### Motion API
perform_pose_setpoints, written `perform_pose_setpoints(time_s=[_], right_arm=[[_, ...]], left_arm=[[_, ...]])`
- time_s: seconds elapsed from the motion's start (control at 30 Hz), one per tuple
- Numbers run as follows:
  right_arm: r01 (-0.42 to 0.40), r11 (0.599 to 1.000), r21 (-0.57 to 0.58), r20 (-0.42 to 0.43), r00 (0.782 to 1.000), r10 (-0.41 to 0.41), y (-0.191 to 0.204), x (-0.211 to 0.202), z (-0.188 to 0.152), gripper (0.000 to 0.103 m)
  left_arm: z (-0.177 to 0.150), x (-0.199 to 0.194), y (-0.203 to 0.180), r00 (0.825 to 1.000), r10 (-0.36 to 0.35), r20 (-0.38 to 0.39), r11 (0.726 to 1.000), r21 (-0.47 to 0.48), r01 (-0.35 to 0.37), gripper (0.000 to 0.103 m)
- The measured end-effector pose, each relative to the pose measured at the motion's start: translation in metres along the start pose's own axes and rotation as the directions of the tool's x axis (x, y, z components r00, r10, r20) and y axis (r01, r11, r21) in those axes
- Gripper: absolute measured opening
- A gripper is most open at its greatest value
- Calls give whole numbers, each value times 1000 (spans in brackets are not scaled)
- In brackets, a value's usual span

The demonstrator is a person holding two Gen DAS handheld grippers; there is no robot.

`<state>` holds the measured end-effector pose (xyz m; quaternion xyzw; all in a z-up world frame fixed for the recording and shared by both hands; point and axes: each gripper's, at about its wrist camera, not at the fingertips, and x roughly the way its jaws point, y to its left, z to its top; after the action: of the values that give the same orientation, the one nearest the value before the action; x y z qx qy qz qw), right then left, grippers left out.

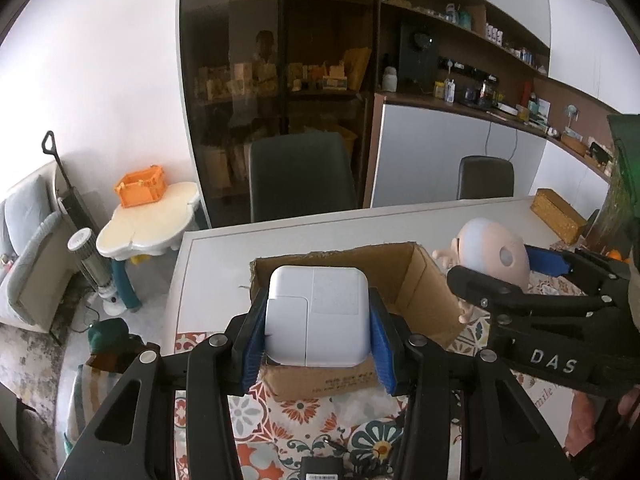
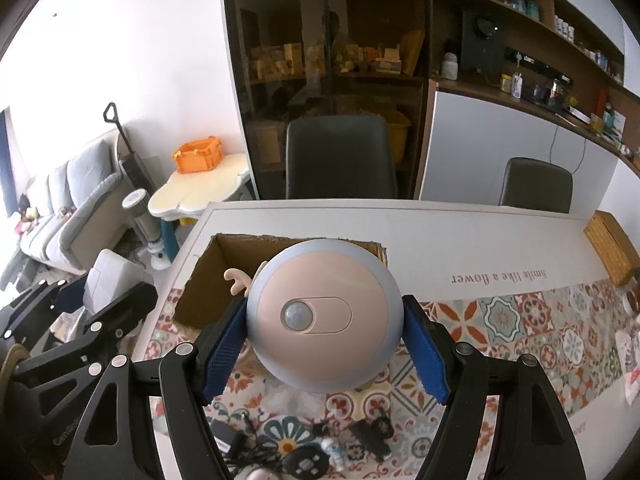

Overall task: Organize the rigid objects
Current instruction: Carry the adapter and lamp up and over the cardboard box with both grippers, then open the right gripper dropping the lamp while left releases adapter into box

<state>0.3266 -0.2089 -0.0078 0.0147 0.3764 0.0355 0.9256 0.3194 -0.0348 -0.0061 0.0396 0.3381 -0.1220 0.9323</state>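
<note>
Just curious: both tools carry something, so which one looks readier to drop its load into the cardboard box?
Probably left: its tool holds the white charger directly over the cardboard box.

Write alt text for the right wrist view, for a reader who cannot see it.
The right tongs grip a round pink and blue night light with small antlers, held above an open cardboard box on a white table with a patterned runner. The left tongs, lower left, hold a white adapter; dark cables and small gadgets lie below.
</note>
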Motion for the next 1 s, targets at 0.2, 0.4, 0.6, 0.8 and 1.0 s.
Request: perform_pose_setpoints(time_s=[0.2,0.4,0.6,0.8,1.0], right_arm=[[-6,1000,-3,-66,998,6,-4,29,20,75],[-13,1000,-6,-194,981,12,-5,71,30,75],[-4,1000,5,-286,958,5,-10,102,32,75],[14,1000,0,-327,945,-13,-13,120,28,75],[15,1000,11,-348,938,-10,-15,128,24,75]], left_arm=[[14,33,2,997,11,-72,1000,21,-10,45],[18,67,2,985,12,-172,1000,29,-8,45],[15,101,7,960,-1,-279,1000,6,3,45],[10,120,7,938,-4,-348,1000,4,5,52],[10,115,12,942,87,-325,996,40,-78,71]])
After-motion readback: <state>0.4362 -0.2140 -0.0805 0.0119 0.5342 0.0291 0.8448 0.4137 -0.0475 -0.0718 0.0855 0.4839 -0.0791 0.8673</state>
